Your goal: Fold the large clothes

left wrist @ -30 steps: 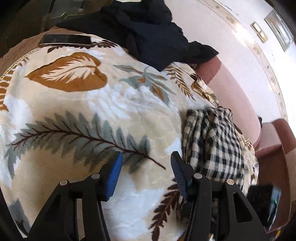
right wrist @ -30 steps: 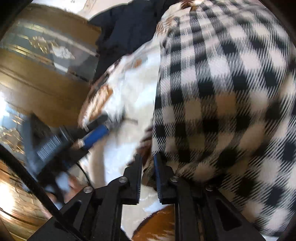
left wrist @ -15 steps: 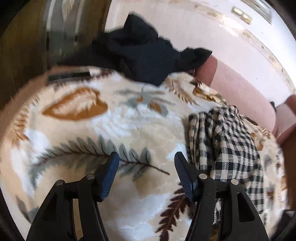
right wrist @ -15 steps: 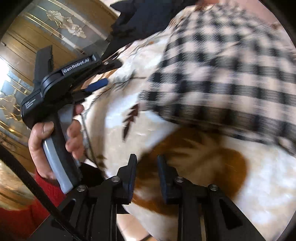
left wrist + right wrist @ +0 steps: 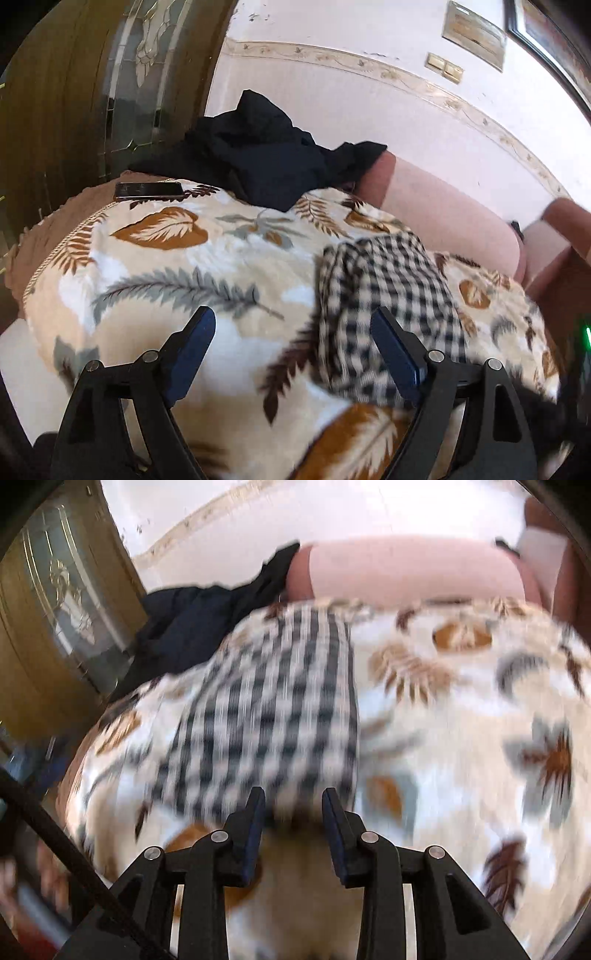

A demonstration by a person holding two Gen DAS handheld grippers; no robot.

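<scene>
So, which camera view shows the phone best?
The left wrist view shows it best: the phone lies flat and sharp at the far left edge of the leaf-print blanket, near the black clothes. The right wrist view is blurred by motion and does not show the phone at all.

Bright daylight is washing out the wall [image 5: 332, 513] at 12 o'clock; motion blur is smearing the checked garment [image 5: 266, 716], and fisheye edges are darkening.

Motion blur smears the checked garment [image 5: 266, 716] and leaf-print blanket [image 5: 461, 738]
</scene>
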